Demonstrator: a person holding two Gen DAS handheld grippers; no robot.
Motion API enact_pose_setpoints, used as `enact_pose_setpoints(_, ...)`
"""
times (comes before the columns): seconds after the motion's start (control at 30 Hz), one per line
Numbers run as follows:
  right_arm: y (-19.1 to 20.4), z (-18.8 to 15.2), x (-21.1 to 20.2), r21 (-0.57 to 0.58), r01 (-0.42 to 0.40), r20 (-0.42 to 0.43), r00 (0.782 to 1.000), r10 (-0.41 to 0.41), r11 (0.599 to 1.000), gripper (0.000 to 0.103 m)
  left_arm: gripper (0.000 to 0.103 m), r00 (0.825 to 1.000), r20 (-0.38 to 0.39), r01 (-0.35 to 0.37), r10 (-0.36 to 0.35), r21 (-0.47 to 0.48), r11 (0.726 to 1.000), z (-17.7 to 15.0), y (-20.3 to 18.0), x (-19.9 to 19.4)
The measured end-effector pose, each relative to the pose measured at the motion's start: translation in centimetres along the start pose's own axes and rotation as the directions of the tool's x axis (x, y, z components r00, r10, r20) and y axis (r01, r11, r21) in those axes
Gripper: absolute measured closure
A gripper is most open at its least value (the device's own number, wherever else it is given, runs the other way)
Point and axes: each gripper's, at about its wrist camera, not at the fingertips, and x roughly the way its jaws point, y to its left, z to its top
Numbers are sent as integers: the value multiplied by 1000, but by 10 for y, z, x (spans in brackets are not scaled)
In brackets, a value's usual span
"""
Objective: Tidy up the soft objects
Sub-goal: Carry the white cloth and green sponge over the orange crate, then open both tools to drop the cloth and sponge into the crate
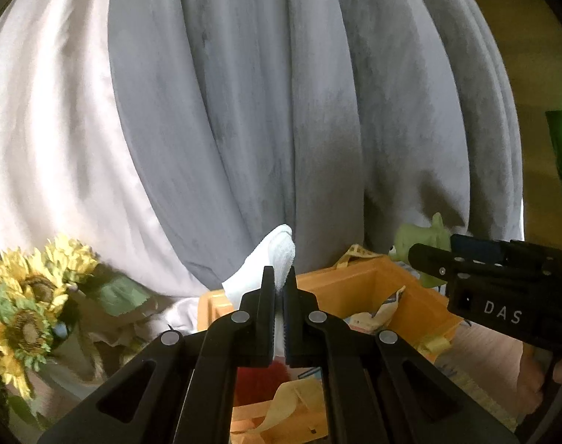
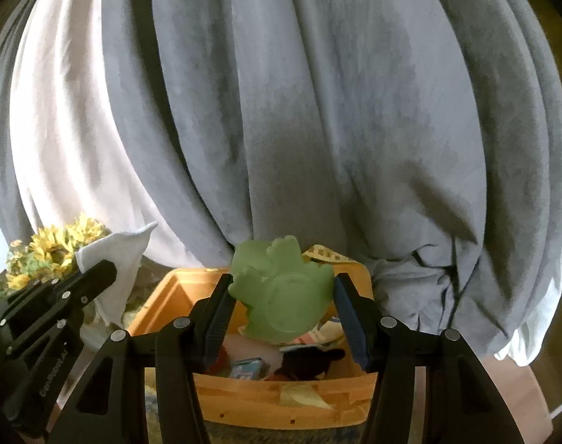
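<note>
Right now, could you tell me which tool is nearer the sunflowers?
Left. The left tool, pinching a white cloth, sits beside the sunflowers; the right tool holds the green toy farther away.

Left wrist view looks forward along its hand-held gripper (image 1: pixel 279 288), close above the orange wooden box (image 1: pixel 358 277), facing the grey curtain (image 1: pixel 244 111). Right wrist view sits just beside it, same heading. Both share box, curtain and sunflowers (image 2: pixel 55 248).

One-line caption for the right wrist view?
Right gripper holds green soft toy above wooden box; left gripper holds white cloth.
</note>
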Motion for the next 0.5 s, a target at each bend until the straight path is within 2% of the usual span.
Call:
enact_pose_setpoints(0.23,-8,-5,39,-4,5,-77,997,-5,1000,48,98,997,-74,23,-22,19,1000,-8,-1,39)
enact_pose_setpoints(0.43,-11,-13,71,-9,1,-154,988,-3,1000,48,97,986,-154,66,-64,6,998,-17,3,69)
enact_pose_setpoints(0.5,-14,-16,80,-4,0,-181,983,-1,1000,48,88,979,-185,80,-80,-5,997,-19,4,78)
